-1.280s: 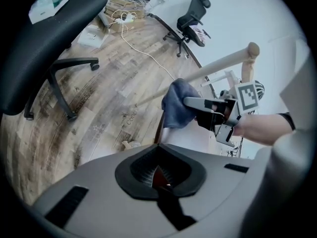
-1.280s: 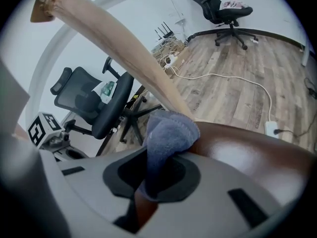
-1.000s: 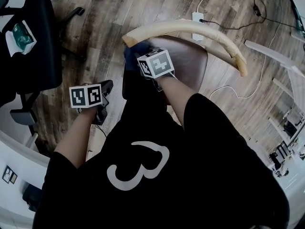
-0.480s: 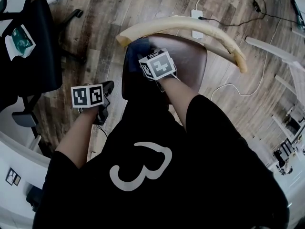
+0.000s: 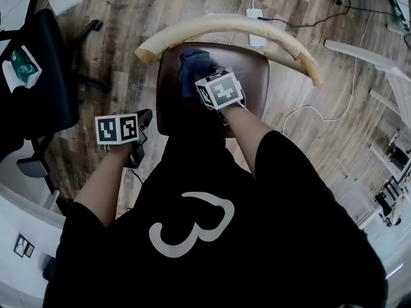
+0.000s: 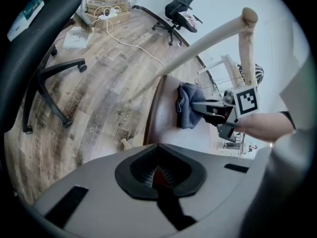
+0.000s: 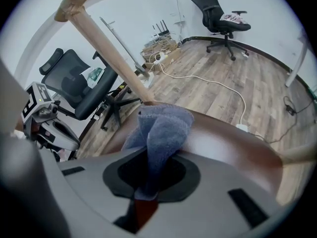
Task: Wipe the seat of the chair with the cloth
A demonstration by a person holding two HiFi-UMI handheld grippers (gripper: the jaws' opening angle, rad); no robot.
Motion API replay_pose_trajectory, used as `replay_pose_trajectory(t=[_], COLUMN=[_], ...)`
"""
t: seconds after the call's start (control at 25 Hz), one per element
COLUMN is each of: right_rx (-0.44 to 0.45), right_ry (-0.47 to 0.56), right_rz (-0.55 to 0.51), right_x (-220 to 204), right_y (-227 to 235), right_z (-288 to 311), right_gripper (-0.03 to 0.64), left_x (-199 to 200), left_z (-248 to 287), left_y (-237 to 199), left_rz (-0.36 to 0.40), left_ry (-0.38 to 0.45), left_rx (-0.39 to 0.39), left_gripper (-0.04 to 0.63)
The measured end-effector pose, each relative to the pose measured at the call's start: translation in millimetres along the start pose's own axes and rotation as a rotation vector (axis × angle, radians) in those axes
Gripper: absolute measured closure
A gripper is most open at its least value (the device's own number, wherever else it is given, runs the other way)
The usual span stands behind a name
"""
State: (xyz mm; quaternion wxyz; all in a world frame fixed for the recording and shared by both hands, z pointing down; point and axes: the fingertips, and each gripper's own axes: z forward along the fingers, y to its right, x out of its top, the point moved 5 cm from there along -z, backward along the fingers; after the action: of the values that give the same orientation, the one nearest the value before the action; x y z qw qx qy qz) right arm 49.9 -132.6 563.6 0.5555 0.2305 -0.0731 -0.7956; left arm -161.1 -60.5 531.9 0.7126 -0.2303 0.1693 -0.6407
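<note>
Right gripper [image 7: 147, 182]: jaws clamped on a blue-grey cloth [image 7: 161, 128]. The cloth bunches up out of the jaw opening and folds forward onto the brown seat [image 7: 233, 148] of the chair.

From the head view, the right gripper [image 5: 200, 76] is over the rear left part of the seat [image 5: 253, 69]. The cloth [image 5: 192, 61] lies crumpled just ahead of its marker cube, touching the seat surface close under the curved pale wooden backrest rail [image 5: 250, 25].

Left gripper [image 5: 137, 133]: held off the seat's left edge, over the plank floor [image 5: 128, 18], well apart from the cloth. In its own view, the left gripper [image 6: 158, 175] has its jaws drawn together, and as far as the dim recess shows, nothing sits between them. That view looks across at the cloth [image 6: 187, 110], pinched in the right gripper [image 6: 210, 110] on the seat.

Around the chair:
- Black office chair [image 5: 45, 76] off to the left.
- White power strip [image 5: 255, 27] with cables behind the backrest.
</note>
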Motion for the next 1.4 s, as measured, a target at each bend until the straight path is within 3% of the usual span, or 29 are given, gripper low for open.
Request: replay_pose_trajectory(t=[1.04, 1.24, 1.4], right_rx=[-0.197, -0.277, -0.319], right_ry=[0.037, 0.018, 0.010], right_rz=[0.157, 0.164, 0.232], right_x=[-98.0, -111.0, -123.9], right_y=[121.8, 143.0, 152.8], right_z=[-70.9, -95.4, -108.5], right_gripper=[0.566, 0.566, 0.566], left_x=[-7.0, -9.3, -12.7], left_z=[26.7, 29.3, 31.4], left_y=[36.9, 42.4, 44.6], left_rz=[0.079, 0.086, 0.088], left_ry=[-0.053, -0.056, -0.059], left_rx=[0.002, -0.002, -0.002], left_gripper=[0.581, 0.581, 0.581])
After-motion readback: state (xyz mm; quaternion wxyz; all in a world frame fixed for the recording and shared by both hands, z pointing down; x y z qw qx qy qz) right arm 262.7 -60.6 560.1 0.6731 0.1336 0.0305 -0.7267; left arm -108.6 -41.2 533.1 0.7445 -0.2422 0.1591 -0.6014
